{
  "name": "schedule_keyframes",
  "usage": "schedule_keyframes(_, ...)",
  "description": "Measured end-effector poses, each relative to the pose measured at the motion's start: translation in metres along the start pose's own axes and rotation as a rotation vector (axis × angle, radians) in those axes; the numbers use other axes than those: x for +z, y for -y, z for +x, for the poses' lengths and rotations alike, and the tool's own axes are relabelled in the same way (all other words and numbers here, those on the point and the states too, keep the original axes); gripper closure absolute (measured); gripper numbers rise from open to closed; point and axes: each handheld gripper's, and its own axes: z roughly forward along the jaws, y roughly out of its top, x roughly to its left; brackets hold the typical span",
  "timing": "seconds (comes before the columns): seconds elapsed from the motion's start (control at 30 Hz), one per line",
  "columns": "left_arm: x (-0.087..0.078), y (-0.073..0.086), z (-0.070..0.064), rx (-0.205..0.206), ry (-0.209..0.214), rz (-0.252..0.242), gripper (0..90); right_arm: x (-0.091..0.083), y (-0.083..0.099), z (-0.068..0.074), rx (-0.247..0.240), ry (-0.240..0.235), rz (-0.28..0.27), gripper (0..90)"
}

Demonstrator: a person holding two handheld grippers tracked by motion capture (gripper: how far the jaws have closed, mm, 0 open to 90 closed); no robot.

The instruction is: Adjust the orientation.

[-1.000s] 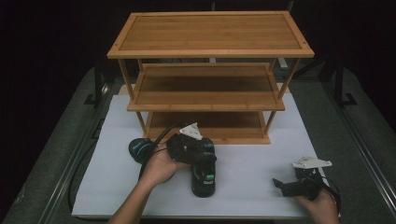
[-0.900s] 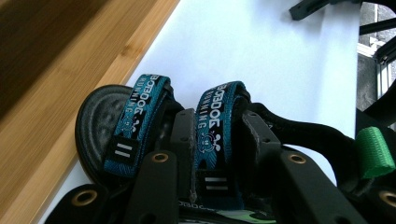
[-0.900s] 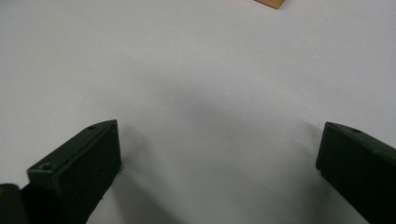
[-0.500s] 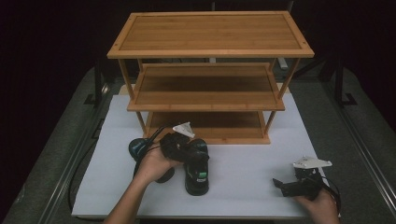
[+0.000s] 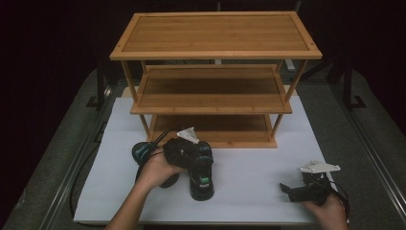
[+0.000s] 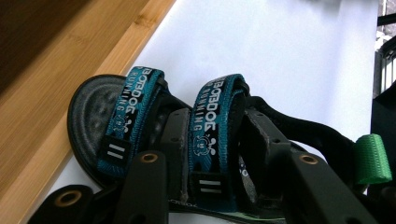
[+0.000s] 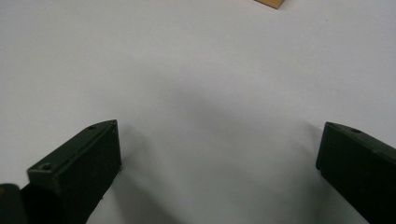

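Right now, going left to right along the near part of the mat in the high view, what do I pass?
Left sandal → left gripper → right sandal → bare mat → right gripper.

Looks like a recording studio or lab bench rather than a home. Dark, unlit surroundings on every side of the frame, with only the tabletop lit. A white sheet (image 5: 249,182) laid flat across the lower middle of a grey table (image 5: 373,158), metal rails running along the left and right edges. Black stands or brackets (image 5: 354,91) visible at the upper right and upper left, behind a bare three-tier bamboo rack (image 5: 215,52) placed at centre. A cable (image 5: 76,191) trailing off the sheet at lower left. No household furnishings or clutter anywhere.
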Motion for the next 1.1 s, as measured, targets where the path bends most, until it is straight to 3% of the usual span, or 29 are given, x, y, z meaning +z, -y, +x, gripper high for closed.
schedule_keyframes(0.13,-0.004,0.000,0.001,0.026,-0.016,0.016,67.2,0.000,0.000,0.000,0.000,0.000,0.000,0.0)
schedule_keyframes(0.6,-0.007,0.000,0.002,0.066,-0.009,0.023,67.8,0.000,0.000,0.000,0.000,0.000,0.000,0.0)
schedule_keyframes(0.67,-0.006,0.000,0.000,0.047,-0.002,-0.001,63.6,0.000,0.000,0.000,0.000,0.000,0.000,0.0)
schedule_keyframes(0.73,-0.011,0.000,-0.002,0.036,0.004,-0.021,50.7,0.000,0.000,0.000,0.000,0.000,0.000,0.0)
schedule_keyframes(0.93,-0.020,0.003,-0.005,0.023,0.012,-0.050,41.9,0.000,0.000,0.000,0.001,-0.001,0.000,0.0)
schedule_keyframes(1.1,-0.035,0.010,-0.005,0.009,-0.009,-0.065,37.8,0.000,0.000,0.000,0.000,-0.001,0.000,0.0)
